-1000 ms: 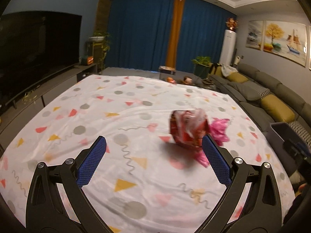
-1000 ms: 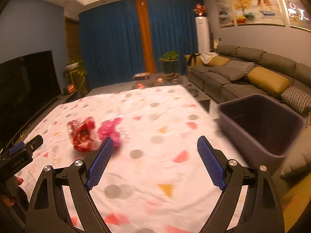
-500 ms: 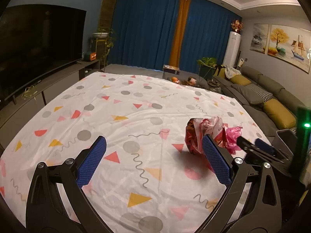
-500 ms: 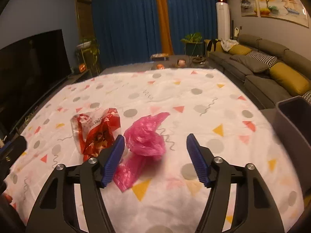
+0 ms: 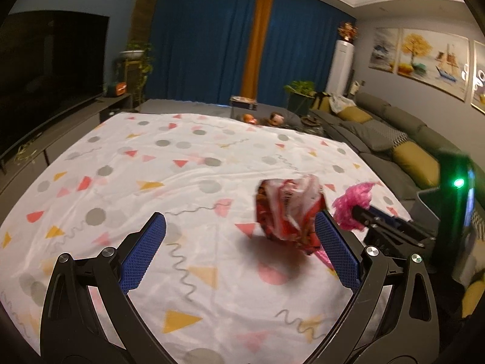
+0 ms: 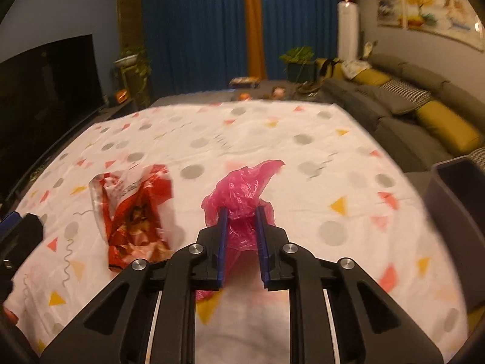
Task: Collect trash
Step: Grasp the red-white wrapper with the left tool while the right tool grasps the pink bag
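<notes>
Trash: two pieces lie on the patterned sheet (image 6: pixel 303 127), near its edge on the sofa side. A pink plastic bag (image 6: pixel 242 188) sits crumpled just beside a red-and-white snack wrapper (image 6: pixel 133 206); I cannot tell if they touch.

Right gripper (image 6: pixel 241 212): jaws have just been closing, and the pink bag is bunched between them. Pads stand narrow, pressing into the film on both sides. The grip sits low on the crumple, probably so that the thin plastic gathers rather than slips out.

Left gripper (image 5: pixel 239 236): fingers spread wide, nothing between them. It points at the wrapper, which stands just beyond the tip of one pad (image 5: pixel 333 248). Likely lined up for its own pick.

A dark bin (image 6: pixel 454 188) waits off the sheet's edge beside the sofa (image 6: pixel 424 103), presumably the drop point. Neither piece is in it yet.
</notes>
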